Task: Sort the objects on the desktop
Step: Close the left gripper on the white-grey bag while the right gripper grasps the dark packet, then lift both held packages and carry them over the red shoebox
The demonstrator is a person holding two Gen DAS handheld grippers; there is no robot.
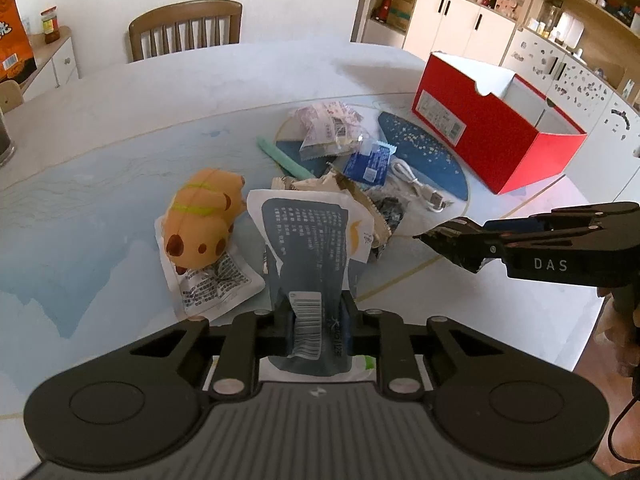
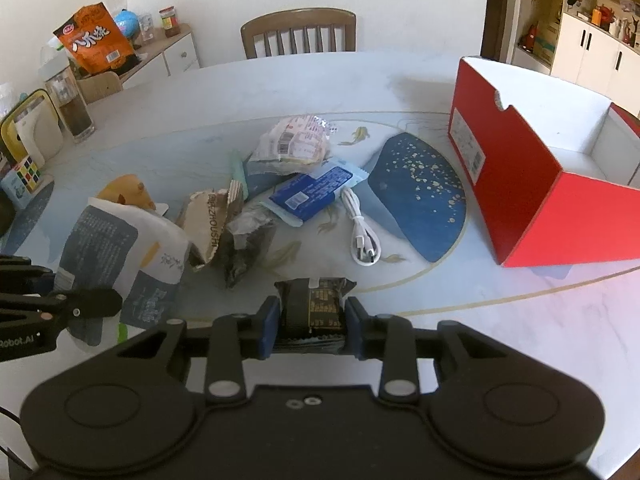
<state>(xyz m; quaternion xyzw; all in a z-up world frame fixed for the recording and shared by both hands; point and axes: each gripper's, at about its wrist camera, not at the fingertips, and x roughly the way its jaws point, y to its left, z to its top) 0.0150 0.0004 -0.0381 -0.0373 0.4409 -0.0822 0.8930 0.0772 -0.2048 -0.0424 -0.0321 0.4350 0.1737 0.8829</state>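
Pale marbled surface, one chair upper centre, one red box right. Left fingers grip one grey-blue pouch; right fingers grip one dark snack packet, both low centre.

We see a pale round table with a blue printed mat and thin gold rings. On it, an open red box stands at the right. Near the middle lie a white USB cable, a blue snack packet, a pink-printed packet, a green stick and a crumpled brown wrapper. A white sachet lies flat further left. A dark-filled glass stands at the far left edge.
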